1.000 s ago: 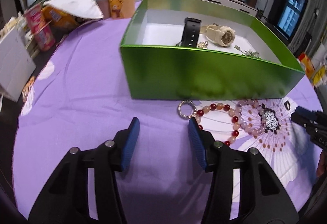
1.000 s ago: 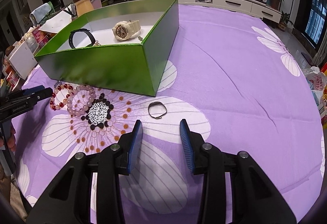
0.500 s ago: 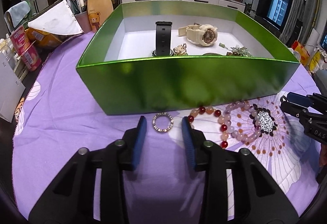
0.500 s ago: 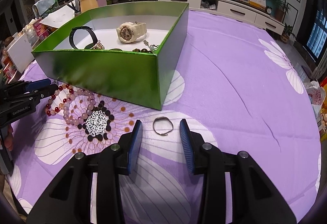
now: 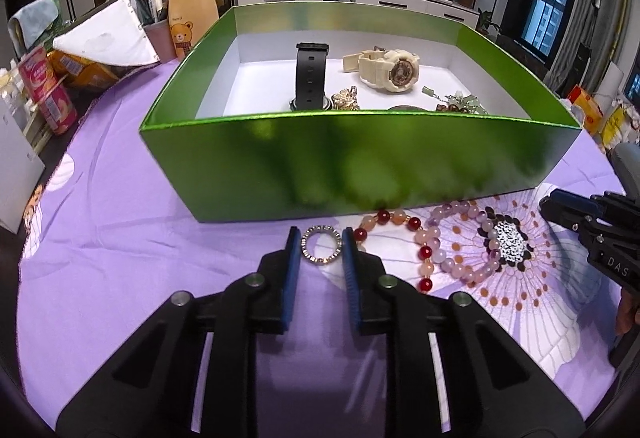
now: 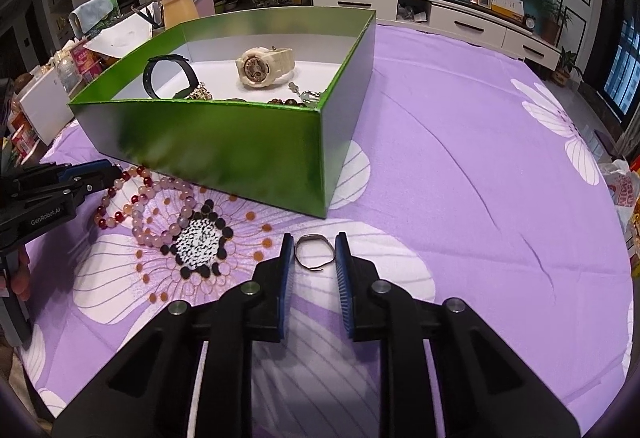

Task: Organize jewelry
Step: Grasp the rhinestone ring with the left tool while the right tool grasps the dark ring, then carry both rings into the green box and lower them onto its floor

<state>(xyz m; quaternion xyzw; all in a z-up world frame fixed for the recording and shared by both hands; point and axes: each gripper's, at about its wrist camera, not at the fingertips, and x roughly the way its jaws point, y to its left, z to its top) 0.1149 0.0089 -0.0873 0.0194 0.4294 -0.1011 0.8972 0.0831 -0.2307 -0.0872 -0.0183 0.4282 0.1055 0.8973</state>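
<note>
A rhinestone ring [image 5: 322, 227] lies on the purple cloth in front of the green box [image 5: 360, 162]. My left gripper [image 5: 320, 231] is closing, and its blue pads touch both sides of the ring. A plain silver ring [image 6: 309, 266] lies near the box's corner [image 6: 324, 166]. My right gripper [image 6: 314, 238] is closing on it too, with a pad against each side. Red-and-orange beads [image 5: 416, 238] and pink beads [image 5: 464, 238] lie between the two grippers. Inside the box are a black watch [image 5: 310, 78], a cream watch [image 5: 390, 72] and small trinkets.
Clutter lines the table's left edge: a bear-print bottle [image 5: 188, 18], a red can [image 5: 48, 94], snack packs and folded paper [image 5: 108, 38]. Open purple cloth stretches right of the box [image 6: 480, 158]. Bags sit past the far right edge [image 6: 624, 190].
Both grippers moved forward until each straddled its ring. Their jaws narrowed from well apart to touching the rings' sides.
</note>
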